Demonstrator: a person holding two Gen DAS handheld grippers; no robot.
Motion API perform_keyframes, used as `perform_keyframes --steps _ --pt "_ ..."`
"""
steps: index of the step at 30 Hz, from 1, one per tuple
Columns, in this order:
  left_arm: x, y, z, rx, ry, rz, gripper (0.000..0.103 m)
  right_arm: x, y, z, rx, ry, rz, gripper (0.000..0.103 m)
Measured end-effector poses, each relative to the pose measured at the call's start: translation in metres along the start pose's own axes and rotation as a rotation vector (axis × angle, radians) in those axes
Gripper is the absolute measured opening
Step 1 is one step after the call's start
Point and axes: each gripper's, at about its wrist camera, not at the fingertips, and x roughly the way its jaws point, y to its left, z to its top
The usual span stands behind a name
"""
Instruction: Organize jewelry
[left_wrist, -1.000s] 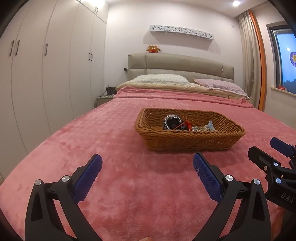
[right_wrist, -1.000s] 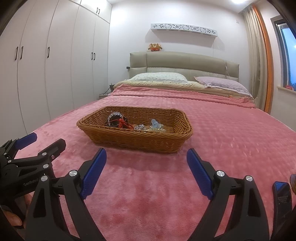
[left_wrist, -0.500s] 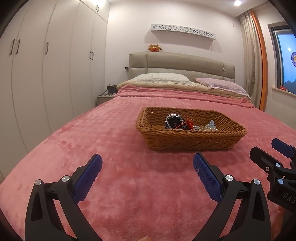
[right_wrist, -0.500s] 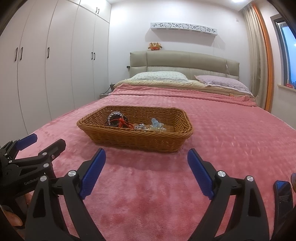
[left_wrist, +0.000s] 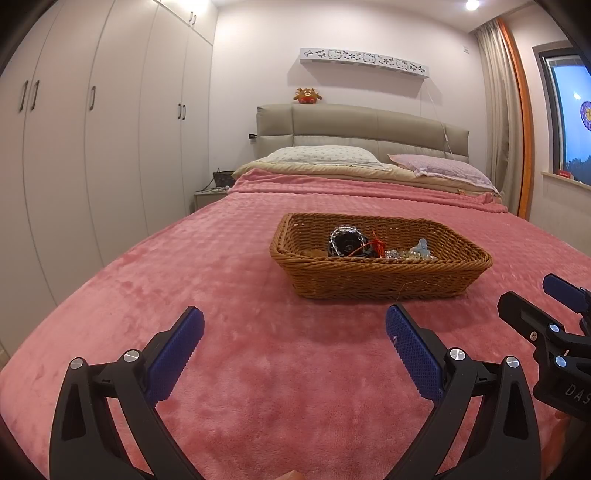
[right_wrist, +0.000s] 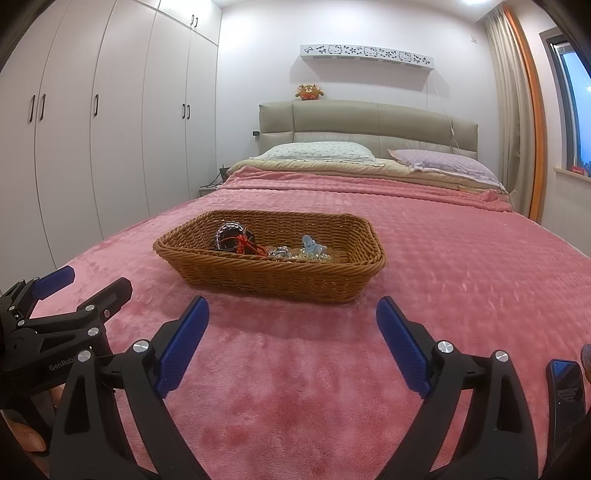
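you see a woven wicker basket (left_wrist: 369, 284), rough and matt; the pink blanket (left_wrist: 229, 266) looks plush and fuzzy; your left gripper (left_wrist: 295, 332) has matt black plastic, textured blue pads (left_wrist: 413, 350).

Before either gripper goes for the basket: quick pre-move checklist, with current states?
1. Left gripper open, nothing held: ok.
2. Right gripper open, nothing held: ok.
3. Wicker basket upright on the pink blanket: ok.
4. Path from both grippers to basket unobstructed: ok.
5. Jewelry visible inside, clear bead bracelet, red cord, light blue piece: ok.
6. Pieces untangled enough to lift one alone: cannot tell.
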Motion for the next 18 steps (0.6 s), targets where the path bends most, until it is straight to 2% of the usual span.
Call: perform_keyframes --steps 18 --pt "-0.0052 -0.0039 -0.0003 0.027 -0.017 -0.002 0.096 0.0007 0.0011 -0.0009 0.004 0.005 0.004 0.088"
